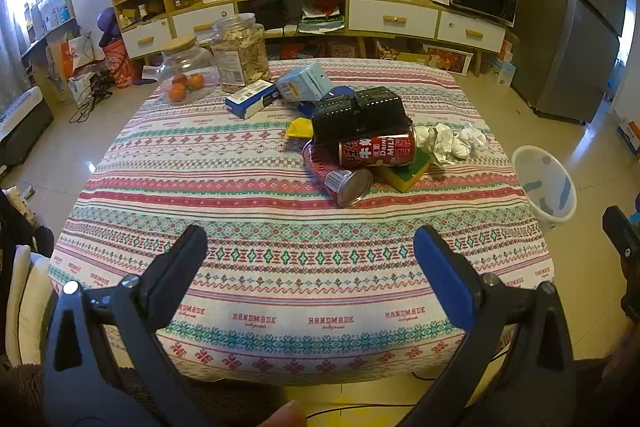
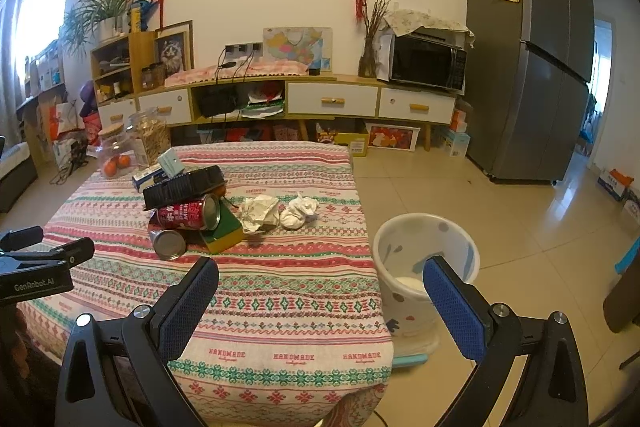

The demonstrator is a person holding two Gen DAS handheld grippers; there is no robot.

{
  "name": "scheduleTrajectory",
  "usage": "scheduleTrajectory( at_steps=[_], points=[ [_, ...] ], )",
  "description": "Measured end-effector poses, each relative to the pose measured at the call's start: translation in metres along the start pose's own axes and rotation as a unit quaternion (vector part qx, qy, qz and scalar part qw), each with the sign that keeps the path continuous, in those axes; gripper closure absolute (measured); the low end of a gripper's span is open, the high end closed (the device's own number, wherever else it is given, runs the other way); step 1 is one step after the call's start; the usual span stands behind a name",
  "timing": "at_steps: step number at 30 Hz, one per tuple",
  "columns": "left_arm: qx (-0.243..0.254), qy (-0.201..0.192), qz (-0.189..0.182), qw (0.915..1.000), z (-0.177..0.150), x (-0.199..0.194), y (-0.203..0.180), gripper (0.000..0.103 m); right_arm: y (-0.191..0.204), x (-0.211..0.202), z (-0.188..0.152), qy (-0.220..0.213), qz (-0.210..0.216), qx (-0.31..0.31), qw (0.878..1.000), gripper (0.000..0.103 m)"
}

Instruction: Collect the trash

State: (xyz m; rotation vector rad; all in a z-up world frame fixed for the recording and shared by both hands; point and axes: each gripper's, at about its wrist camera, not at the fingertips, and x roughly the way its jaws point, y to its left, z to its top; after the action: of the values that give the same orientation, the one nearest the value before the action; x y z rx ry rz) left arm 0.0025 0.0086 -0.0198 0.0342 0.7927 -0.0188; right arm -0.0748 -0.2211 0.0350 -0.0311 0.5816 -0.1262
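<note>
A pile of trash lies mid-table: a black plastic tray on a red drink can, a second can lying in front, a yellow-green sponge, and crumpled paper wads with a white wad beside them. A white bin stands on the floor off the table's right side. My left gripper hovers open over the near table edge. My right gripper is open too, between table corner and bin.
Two glass jars and small boxes stand at the table's far left. The patterned tablecloth covers the table. A low cabinet, microwave and fridge line the back wall.
</note>
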Motion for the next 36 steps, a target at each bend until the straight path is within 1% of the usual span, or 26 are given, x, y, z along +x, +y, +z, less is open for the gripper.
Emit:
scheduleTrajectory(
  at_steps=[20, 27, 32, 36],
  points=[
    [-0.008, 0.0, 0.0, 1.0, 0.002, -0.002, 0.009, 0.001, 0.008, 0.006, 0.005, 0.004, 0.008, -0.009, 1.0, 0.0],
    [-0.01, 0.004, -0.002, 0.9999, 0.003, -0.002, 0.011, 0.001, 0.009, 0.007, 0.018, 0.014, 0.011, -0.034, 0.999, 0.0],
    [-0.005, 0.008, -0.001, 1.0, 0.008, 0.002, 0.006, 0.001, 0.005, 0.011, 0.03, 0.021, 0.019, -0.037, 0.999, 0.0],
    [0.002, 0.01, 0.001, 1.0, 0.013, 0.005, 0.001, 0.001, 0.002, 0.02, 0.039, 0.036, 0.018, -0.039, 0.998, 0.0]
  ],
)
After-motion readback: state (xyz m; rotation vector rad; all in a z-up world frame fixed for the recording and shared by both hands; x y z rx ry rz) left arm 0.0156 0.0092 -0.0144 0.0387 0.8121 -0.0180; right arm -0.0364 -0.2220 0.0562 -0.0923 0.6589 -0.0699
